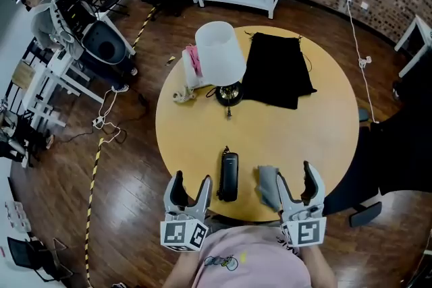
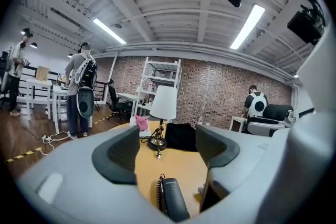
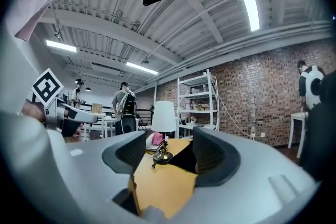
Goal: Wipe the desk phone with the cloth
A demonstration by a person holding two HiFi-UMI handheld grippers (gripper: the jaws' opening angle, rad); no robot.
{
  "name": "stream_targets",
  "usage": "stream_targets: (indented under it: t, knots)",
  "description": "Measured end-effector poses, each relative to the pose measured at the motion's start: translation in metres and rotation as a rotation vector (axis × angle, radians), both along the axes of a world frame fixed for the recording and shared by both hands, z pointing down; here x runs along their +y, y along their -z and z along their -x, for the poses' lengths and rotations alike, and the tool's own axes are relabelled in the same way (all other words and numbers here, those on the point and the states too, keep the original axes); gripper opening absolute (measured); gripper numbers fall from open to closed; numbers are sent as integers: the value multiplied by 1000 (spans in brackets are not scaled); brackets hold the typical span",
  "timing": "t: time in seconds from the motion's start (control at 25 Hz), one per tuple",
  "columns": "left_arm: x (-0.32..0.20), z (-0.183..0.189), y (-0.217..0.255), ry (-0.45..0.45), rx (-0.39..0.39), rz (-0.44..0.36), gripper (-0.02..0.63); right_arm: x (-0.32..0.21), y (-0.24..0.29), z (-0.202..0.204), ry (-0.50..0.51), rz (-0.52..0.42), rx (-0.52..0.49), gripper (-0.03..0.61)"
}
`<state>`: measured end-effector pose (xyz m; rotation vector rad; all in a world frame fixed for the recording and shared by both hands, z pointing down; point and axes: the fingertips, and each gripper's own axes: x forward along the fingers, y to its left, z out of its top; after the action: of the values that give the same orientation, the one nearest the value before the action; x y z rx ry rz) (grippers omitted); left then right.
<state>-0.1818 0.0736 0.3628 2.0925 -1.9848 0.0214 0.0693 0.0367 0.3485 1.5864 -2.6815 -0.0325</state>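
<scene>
Gaping open, left tongs [image 1: 191, 187] and right tongs [image 1: 295, 179] flank desk phone [image 1: 229, 176] and cloth [image 1: 268, 187].

My right gripper [image 1: 293, 173] is hiding part of the crumpled grey cloth [image 1: 266, 184]; the slim black desk phone [image 2: 173, 199] is getting cropped at six o'clock.

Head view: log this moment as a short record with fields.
table: round, yellow top
desk phone: black, near the front edge, nothing touching it
cloth: grey, lying just right of the desk phone, not held
left gripper: open, empty, left of the desk phone
right gripper: open, empty, beside the cloth
also on table: white-shaded lamp, black fabric
wiping: not yet begun
</scene>
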Motion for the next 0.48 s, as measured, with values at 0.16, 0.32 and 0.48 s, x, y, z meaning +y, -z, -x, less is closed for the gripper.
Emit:
stream_targets:
  t: [0.16,0.32,0.48]
  knots:
    - [-1,-1,-1,0,9,-10,342,-1,-5,0,5,16,2,285]
    - [-5,-6,-1,-20,14,-24,342,-3,-7,-4,-6,23,3,284]
    - [-6,-11,2,-28,19,-14,342,-2,-6,-7,-21,12,12,284]
